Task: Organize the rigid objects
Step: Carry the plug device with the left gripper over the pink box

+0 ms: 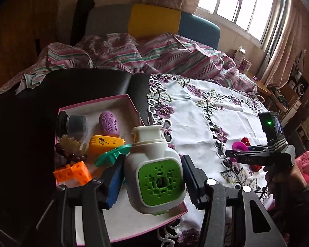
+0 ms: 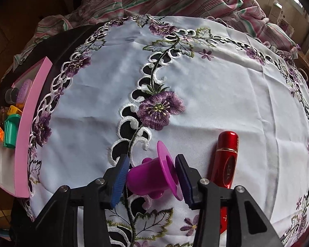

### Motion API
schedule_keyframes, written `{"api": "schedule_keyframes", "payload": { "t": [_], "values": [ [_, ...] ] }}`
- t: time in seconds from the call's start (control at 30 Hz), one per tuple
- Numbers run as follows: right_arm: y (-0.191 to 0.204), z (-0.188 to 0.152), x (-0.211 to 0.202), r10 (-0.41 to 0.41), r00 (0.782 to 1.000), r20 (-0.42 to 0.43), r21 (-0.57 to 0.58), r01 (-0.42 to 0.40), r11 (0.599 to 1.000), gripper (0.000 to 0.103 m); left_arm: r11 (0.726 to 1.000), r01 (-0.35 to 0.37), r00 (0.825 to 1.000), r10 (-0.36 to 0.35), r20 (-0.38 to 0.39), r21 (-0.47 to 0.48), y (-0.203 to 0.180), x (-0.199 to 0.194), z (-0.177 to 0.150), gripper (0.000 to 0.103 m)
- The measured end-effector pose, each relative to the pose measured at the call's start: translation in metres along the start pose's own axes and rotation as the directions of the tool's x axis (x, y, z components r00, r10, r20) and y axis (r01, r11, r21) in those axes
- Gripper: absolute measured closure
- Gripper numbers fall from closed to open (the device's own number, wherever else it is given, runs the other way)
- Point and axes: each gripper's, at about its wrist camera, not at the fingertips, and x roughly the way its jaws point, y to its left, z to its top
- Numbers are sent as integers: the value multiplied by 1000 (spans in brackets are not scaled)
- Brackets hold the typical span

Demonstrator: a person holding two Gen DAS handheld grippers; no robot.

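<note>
Left gripper (image 1: 152, 177): I had it closed on a white plug-in device (image 1: 154, 168) with a green vented face, both pads pressed to its sides, held above the near end of the pink box (image 1: 96, 100).

Box contents, seen clearly only in the left wrist view: a dark-capped jar (image 1: 73, 123), a purple egg (image 1: 109, 123), a yellow piece (image 1: 105, 143), a green lid-like part (image 1: 111, 155), an orange cube block (image 1: 72, 171) and an amber beaded piece (image 1: 72, 146). The box sat on a dark surface, at the left edge of the embroidered white tablecloth (image 1: 195, 119).

Right gripper (image 2: 151, 176): in my right wrist view its pads sat against a magenta flanged cup (image 2: 152, 175) lying on its side on the tablecloth (image 2: 216, 94), one pad on the base, the other on the flange. Whether the cup was lifted I could not tell.

A red tube (image 2: 224, 160) with a gold band lay just right of the cup on the cloth; the left view showed only scraps of it behind the right gripper (image 1: 234, 154).

Right view alone: the box (image 2: 31, 111) from outside, pink wall facing, at the far left.

Left view alone: a rumpled striped bedspread (image 1: 154, 53), a window (image 1: 237, 6) with curtains.
</note>
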Motion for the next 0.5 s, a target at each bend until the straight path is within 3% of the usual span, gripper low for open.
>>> {"api": "schedule_keyframes", "payload": {
  "t": [0.5],
  "values": [
    [11,-1,9,-28,1000,3,-51,28,998,53,997,-71,997,71,36,1,14,-16,-10,48]
  ]
}}
